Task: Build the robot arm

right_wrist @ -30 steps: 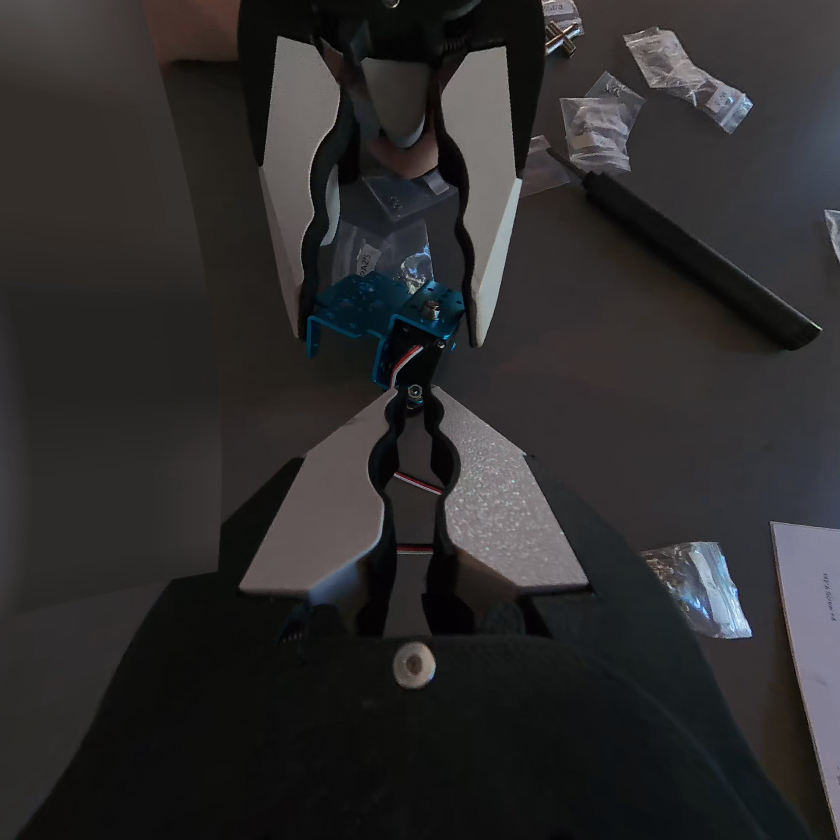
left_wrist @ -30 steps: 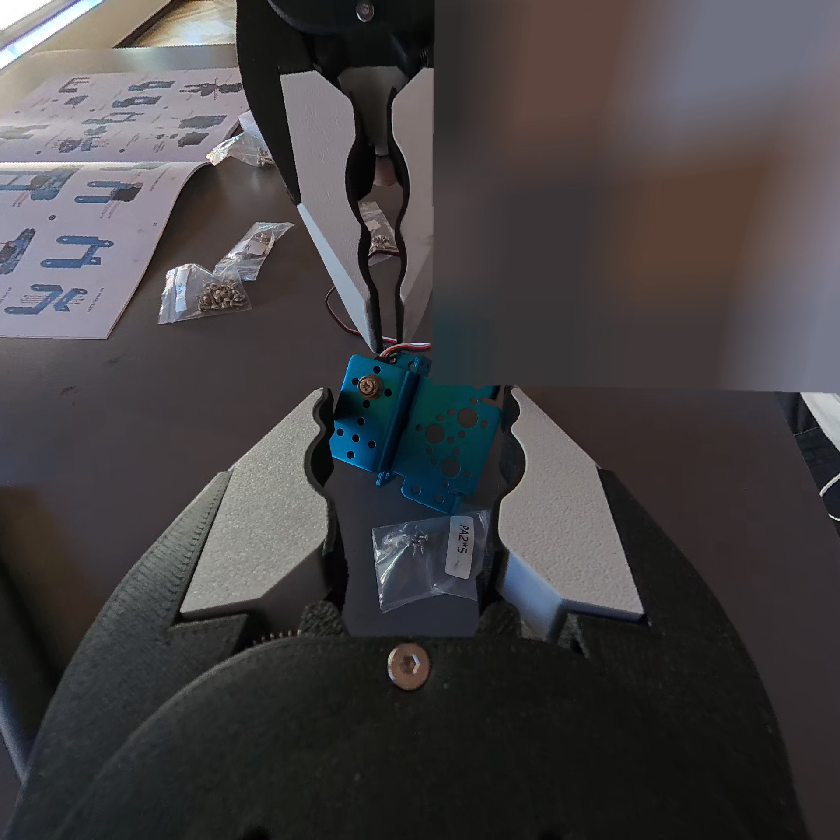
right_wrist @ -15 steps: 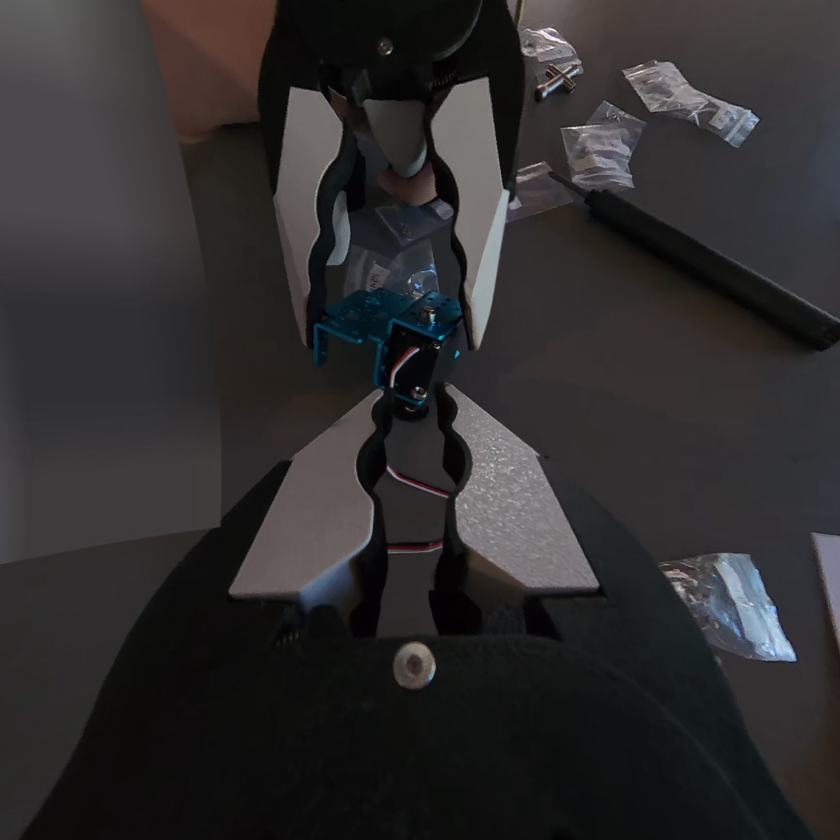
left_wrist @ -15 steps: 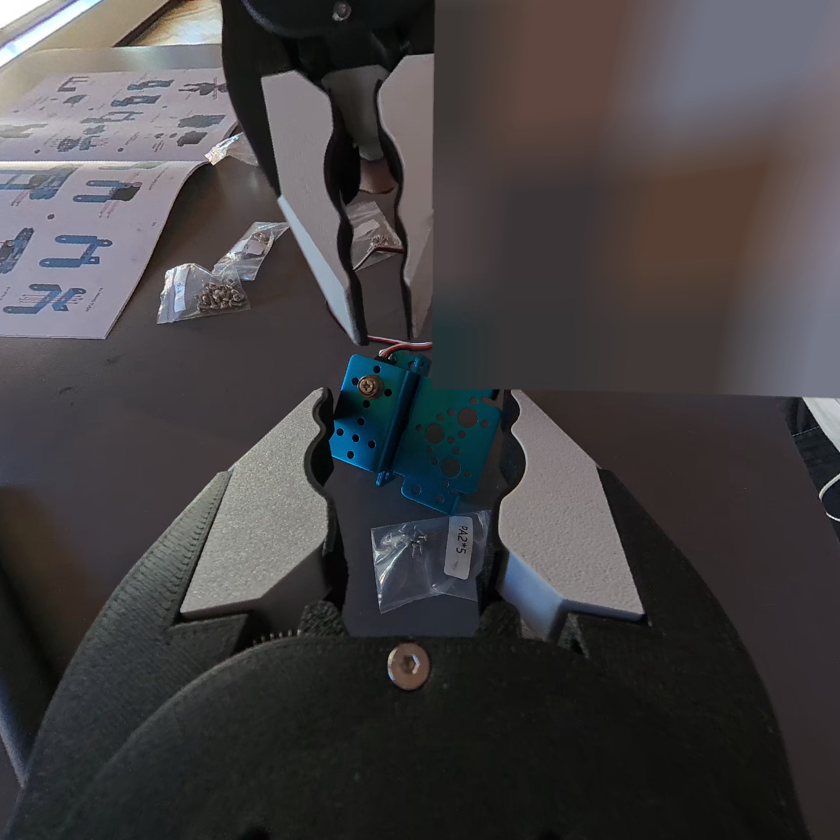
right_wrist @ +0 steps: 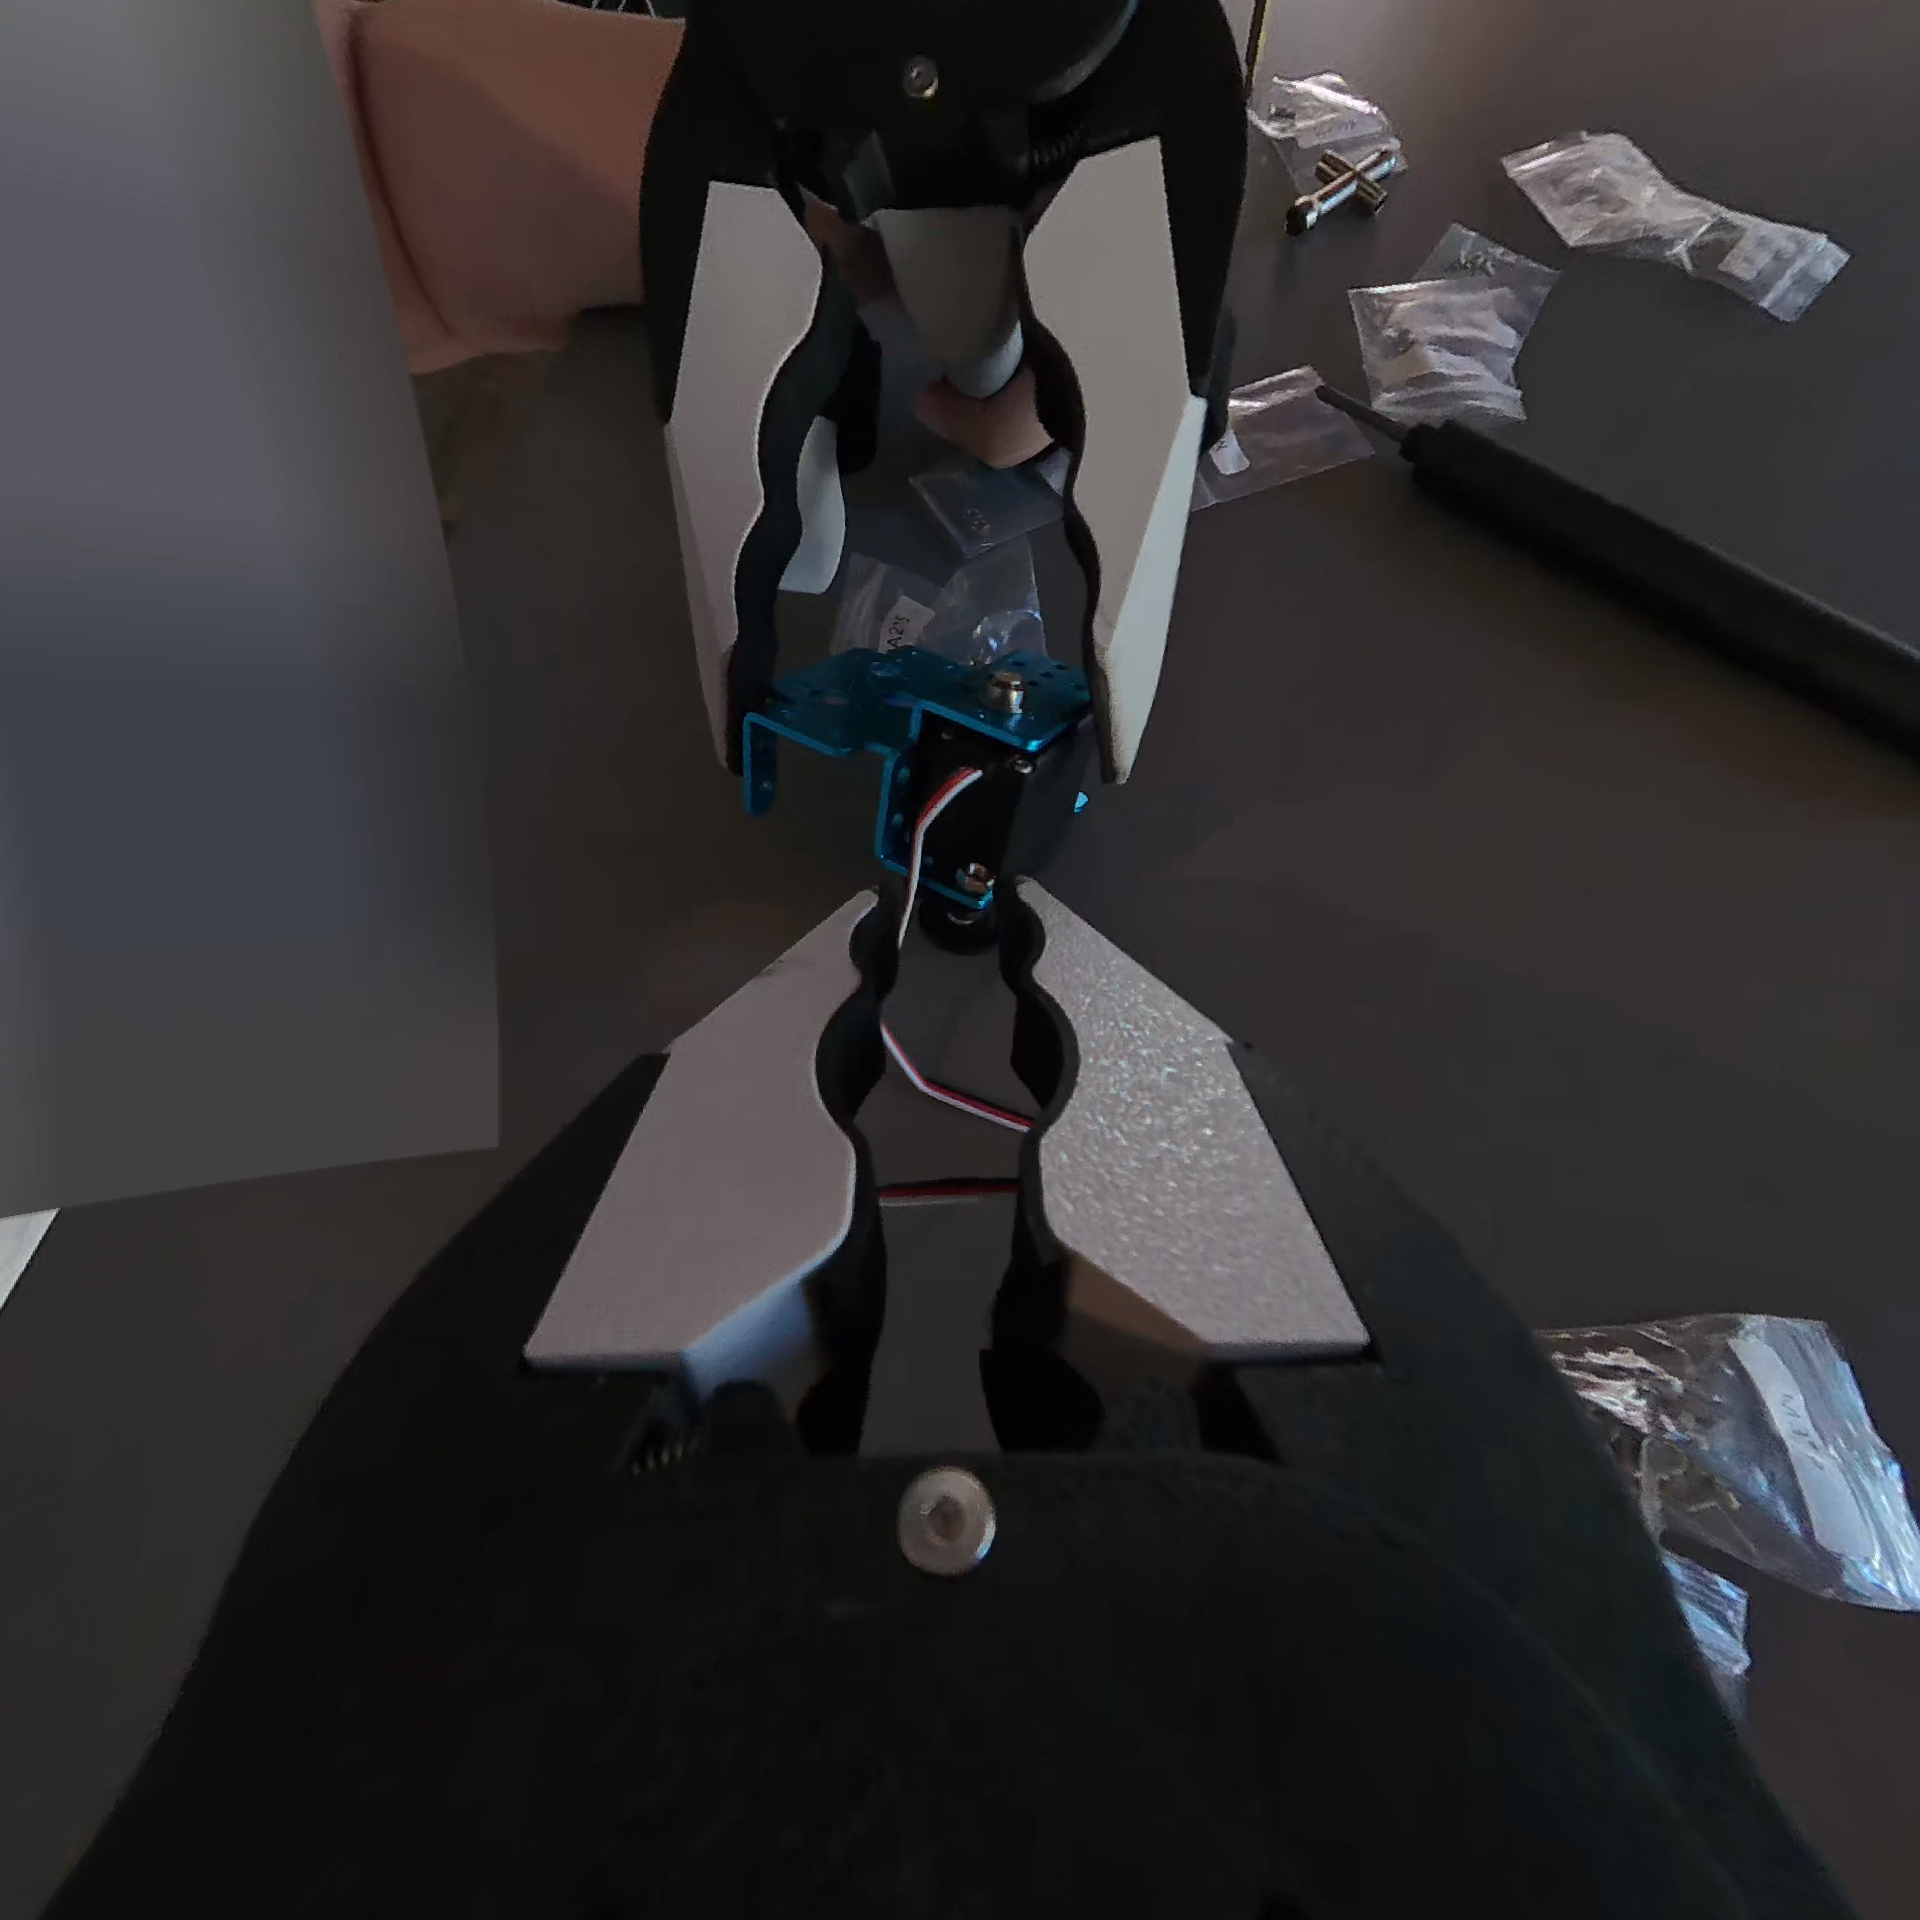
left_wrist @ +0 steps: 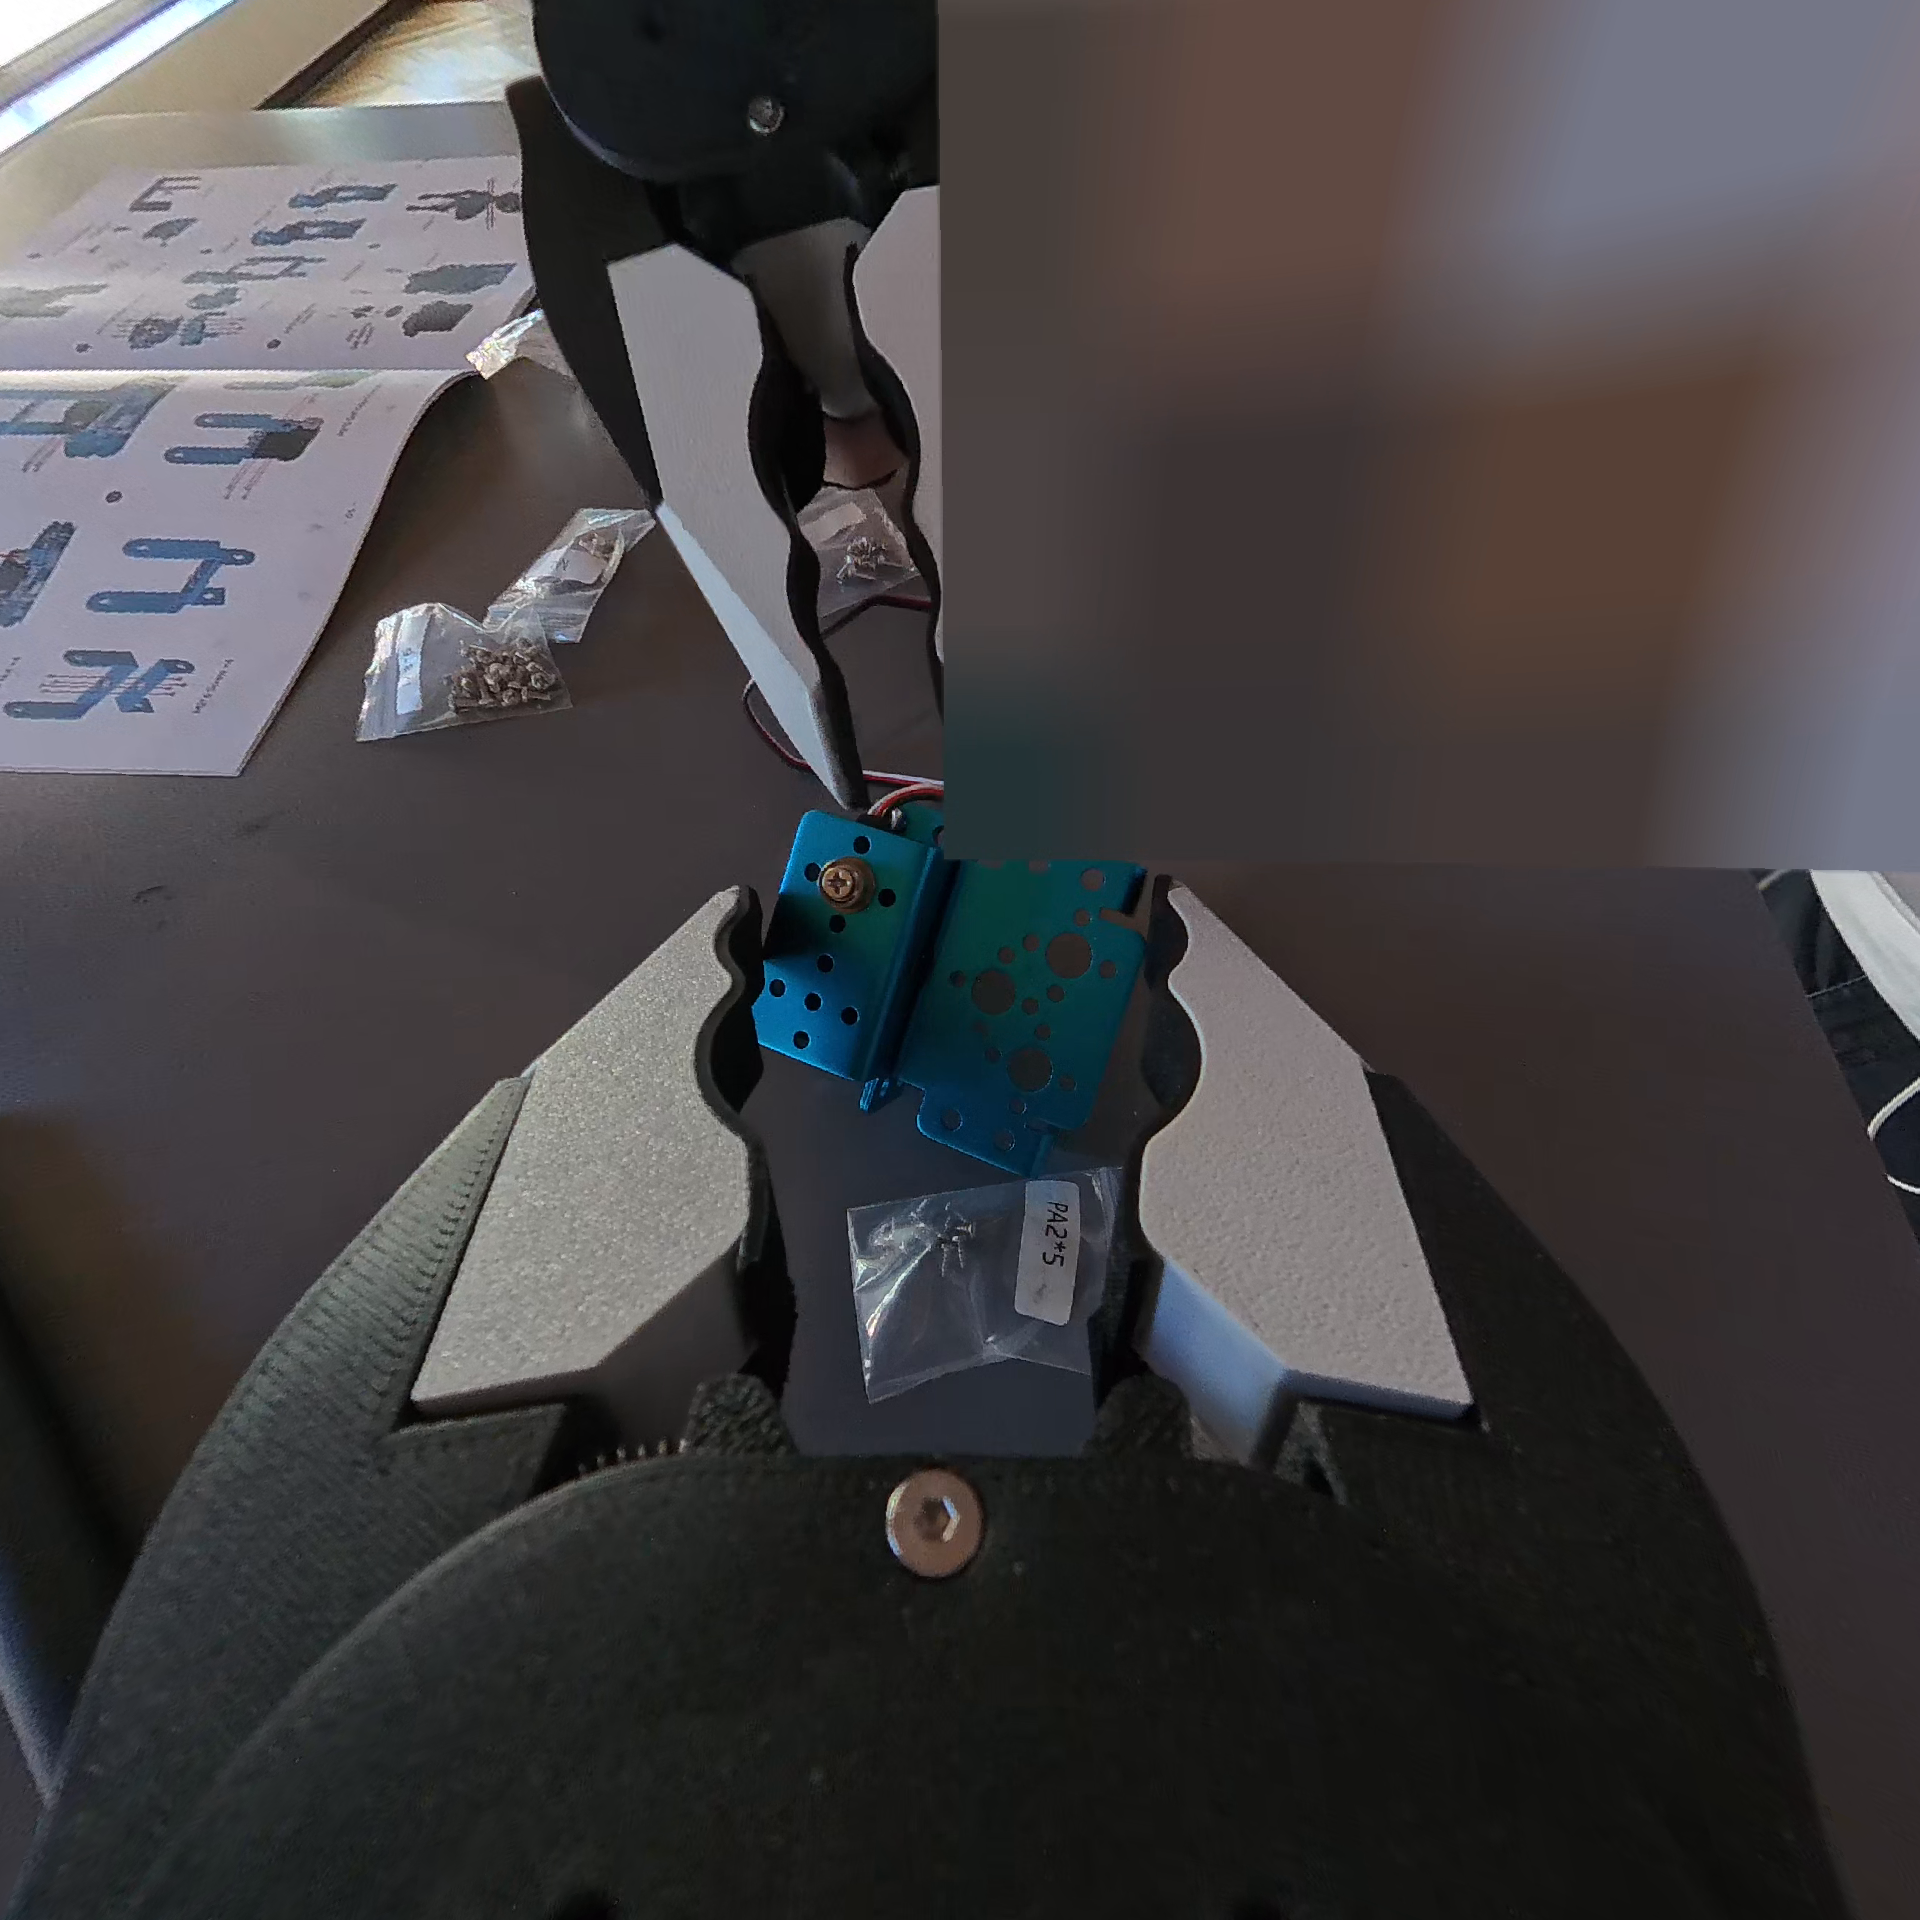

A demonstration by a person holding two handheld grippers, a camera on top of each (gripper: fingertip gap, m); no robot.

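left tongs (left_wrist: 951,925) spread, blue perforated metal bracket (left_wrist: 951,982) flanked, contact unclear | right tongs (right_wrist: 945,920) nearly pressed together on black servo (right_wrist: 982,821) tip under bracket, dark surface (right_wrist: 1455,935) | clear screw bag (left_wrist: 977,1283) at 6 o'clock

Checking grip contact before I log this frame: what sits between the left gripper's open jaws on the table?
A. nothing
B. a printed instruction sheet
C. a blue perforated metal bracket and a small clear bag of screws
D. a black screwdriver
C: the blue bracket lies between the left gripper's spread jaws, with the clear bag of screws just behind it.
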